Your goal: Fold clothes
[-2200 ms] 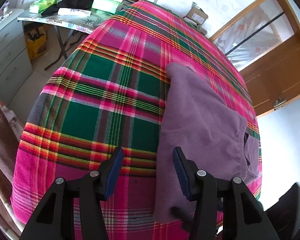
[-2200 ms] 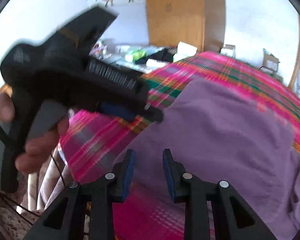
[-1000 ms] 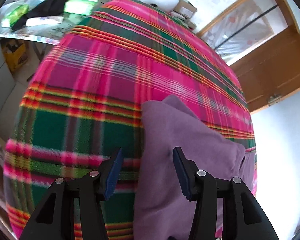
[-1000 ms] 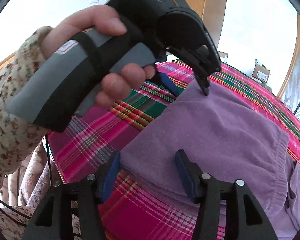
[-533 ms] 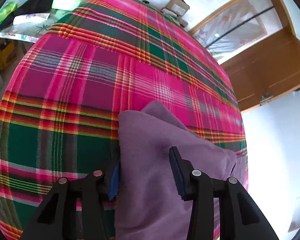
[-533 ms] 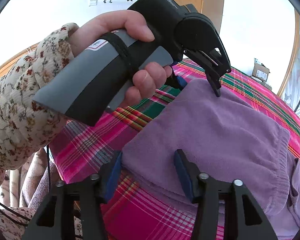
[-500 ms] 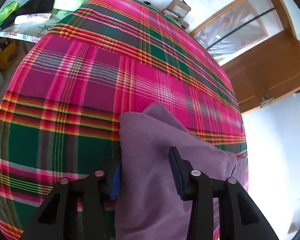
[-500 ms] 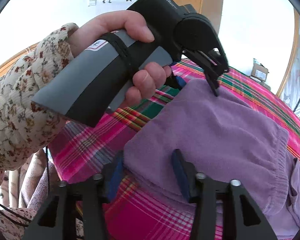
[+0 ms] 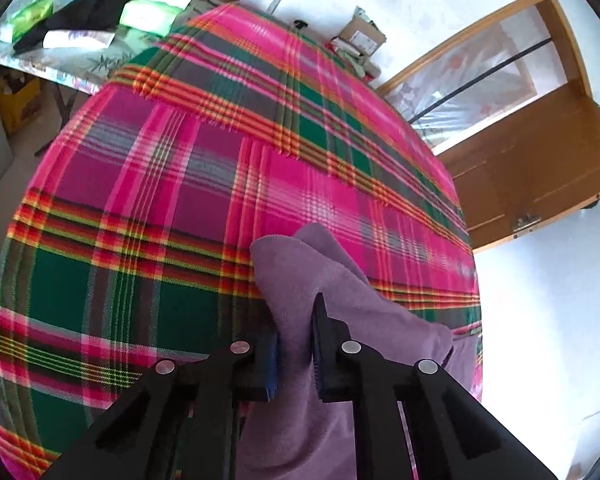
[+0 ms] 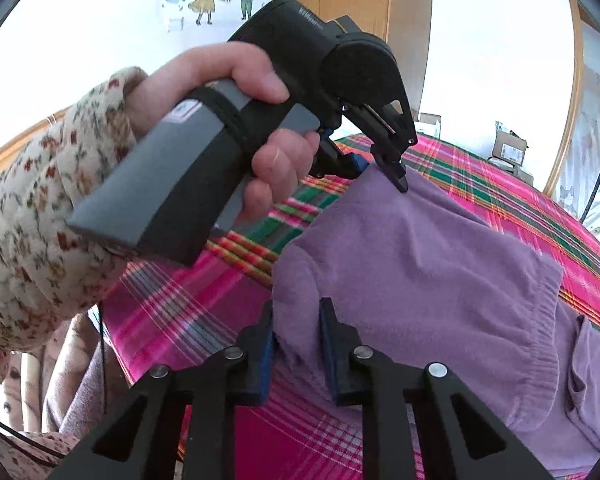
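Note:
A purple fleece garment lies folded on a pink and green plaid blanket. My left gripper has its jaws closing on the garment's far corner, and the cloth fills the narrow gap between the pads. In the right wrist view the same gripper pinches that corner, held by a hand in a floral sleeve. My right gripper is closing on the near corner of the garment, which bunches up between its blue pads. An elastic waistband shows at the right.
A side table with green packets, white boxes and a dark cloth stands beyond the blanket's far left edge. Cardboard boxes sit on the floor by the wall. A wooden door is at the right.
Both pairs of jaws have narrowed from wide apart onto the garment's corners. The near corner now bunches and rises slightly between the right pads.

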Demonstrator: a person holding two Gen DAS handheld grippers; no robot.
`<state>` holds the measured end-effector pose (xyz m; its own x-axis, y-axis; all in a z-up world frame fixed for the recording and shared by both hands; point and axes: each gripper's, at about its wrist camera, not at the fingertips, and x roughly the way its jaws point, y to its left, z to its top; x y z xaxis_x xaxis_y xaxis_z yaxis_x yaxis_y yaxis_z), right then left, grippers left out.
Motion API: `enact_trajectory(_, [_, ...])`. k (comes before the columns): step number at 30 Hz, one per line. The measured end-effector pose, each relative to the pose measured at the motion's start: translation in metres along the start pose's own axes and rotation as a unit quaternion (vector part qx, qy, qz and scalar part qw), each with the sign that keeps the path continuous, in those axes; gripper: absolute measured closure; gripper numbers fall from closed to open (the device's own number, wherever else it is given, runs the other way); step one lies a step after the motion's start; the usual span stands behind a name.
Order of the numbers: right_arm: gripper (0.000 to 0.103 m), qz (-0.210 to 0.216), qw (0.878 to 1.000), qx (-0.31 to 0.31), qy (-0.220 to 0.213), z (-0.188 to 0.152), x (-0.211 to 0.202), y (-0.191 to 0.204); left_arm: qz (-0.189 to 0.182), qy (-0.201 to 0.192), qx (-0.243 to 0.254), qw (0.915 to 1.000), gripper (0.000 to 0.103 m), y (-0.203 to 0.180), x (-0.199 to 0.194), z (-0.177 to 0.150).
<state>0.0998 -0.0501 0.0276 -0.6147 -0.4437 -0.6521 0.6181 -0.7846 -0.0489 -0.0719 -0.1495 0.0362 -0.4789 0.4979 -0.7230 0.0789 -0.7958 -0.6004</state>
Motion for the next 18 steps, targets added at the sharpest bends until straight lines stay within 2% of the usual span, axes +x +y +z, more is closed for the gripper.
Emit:
enact_trajectory(5, [0.083, 0.023, 1.0, 0.001, -0.005, -0.002, -0.006, 0.0, 0.017, -0.007, 0.007, 0.9998, 0.09, 0.005, -0.012, 0.002])
enact_trajectory(7, [0.083, 0.035, 0.999, 0.001, -0.007, 0.007, 0.007, 0.004, 0.027, -0.011, 0.004, 0.9996, 0.09, 0.009, -0.016, 0.001])
enact_trajectory(13, [0.083, 0.065, 0.998, -0.017, -0.012, 0.013, 0.015, -0.007, 0.054, -0.012, -0.011, 0.9984, 0.09, 0.029, -0.03, 0.0])
enact_trajectory(18, [0.083, 0.08, 0.997, -0.009, -0.008, 0.011, 0.02, -0.018, 0.064, -0.015, -0.007, 0.9978, 0.09, 0.028, -0.038, -0.002])
